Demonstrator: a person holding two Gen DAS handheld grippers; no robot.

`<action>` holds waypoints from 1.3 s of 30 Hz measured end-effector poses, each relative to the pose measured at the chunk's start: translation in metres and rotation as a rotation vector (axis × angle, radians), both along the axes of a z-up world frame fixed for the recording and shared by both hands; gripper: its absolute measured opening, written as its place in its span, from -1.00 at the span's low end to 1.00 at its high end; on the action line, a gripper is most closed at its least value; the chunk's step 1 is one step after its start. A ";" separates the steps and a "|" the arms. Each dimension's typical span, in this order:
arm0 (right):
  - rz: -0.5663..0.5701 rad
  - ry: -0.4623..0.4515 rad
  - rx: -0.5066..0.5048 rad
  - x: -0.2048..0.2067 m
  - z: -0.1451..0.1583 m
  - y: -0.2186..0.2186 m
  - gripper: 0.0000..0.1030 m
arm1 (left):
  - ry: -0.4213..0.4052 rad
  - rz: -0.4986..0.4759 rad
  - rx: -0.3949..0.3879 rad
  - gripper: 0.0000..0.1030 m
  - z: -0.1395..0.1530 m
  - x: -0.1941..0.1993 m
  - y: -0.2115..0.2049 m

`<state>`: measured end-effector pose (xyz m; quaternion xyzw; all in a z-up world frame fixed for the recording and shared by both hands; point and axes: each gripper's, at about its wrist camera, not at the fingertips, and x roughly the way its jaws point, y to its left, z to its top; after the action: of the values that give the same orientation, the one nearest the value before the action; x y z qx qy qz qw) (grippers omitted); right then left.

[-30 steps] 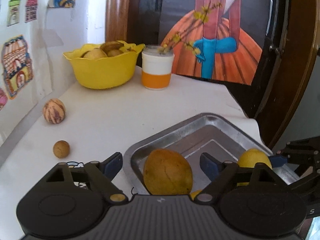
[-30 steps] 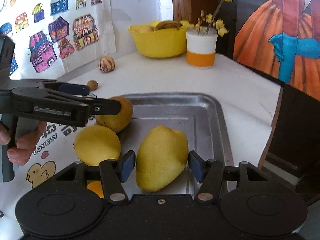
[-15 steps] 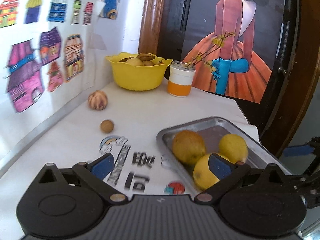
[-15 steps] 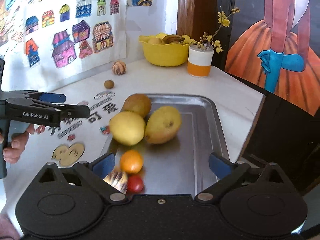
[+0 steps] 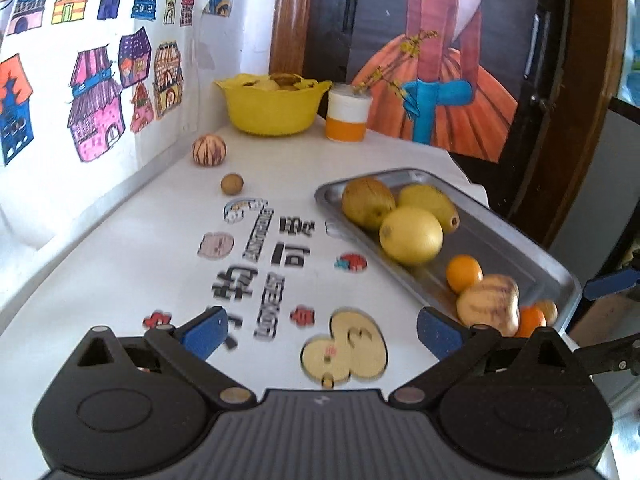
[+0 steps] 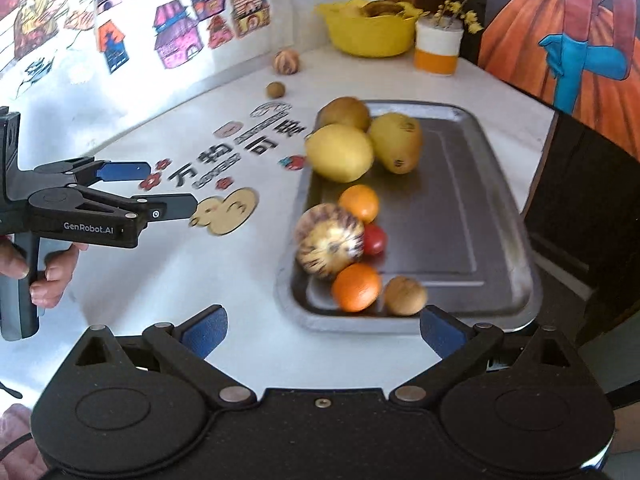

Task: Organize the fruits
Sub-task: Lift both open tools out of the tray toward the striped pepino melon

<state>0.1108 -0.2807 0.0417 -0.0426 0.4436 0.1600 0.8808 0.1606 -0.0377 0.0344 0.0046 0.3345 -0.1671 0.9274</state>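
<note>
The fruits sit gathered in the tray, packed along its nine-o'clock edge in the right wrist view: a brown fruit, lemon and mango touching at the far end, then an orange, a striped melon, a tomato, a second orange and a small brown fruit near the front rim, probably grouped that way to leave the rest bare. Two pieces lie loose on the table, a striped fruit and a nut-like ball toward eleven o'clock, near the yellow bowl and cup. The left hand-held gripper hangs above the table, jaws apart and empty; the right hand-held gripper is likewise spread, holding nothing, at the tray's near rim.
</note>
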 end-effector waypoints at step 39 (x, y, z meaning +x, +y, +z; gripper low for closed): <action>0.185 -0.171 -0.044 0.251 0.074 0.115 0.99 | -0.005 0.154 0.000 0.99 0.005 0.137 0.043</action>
<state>0.3619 -0.1661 0.1159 -0.1159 0.3646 0.2267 0.8957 0.2973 0.0049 0.0392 -0.0210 0.3316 -0.0951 0.9384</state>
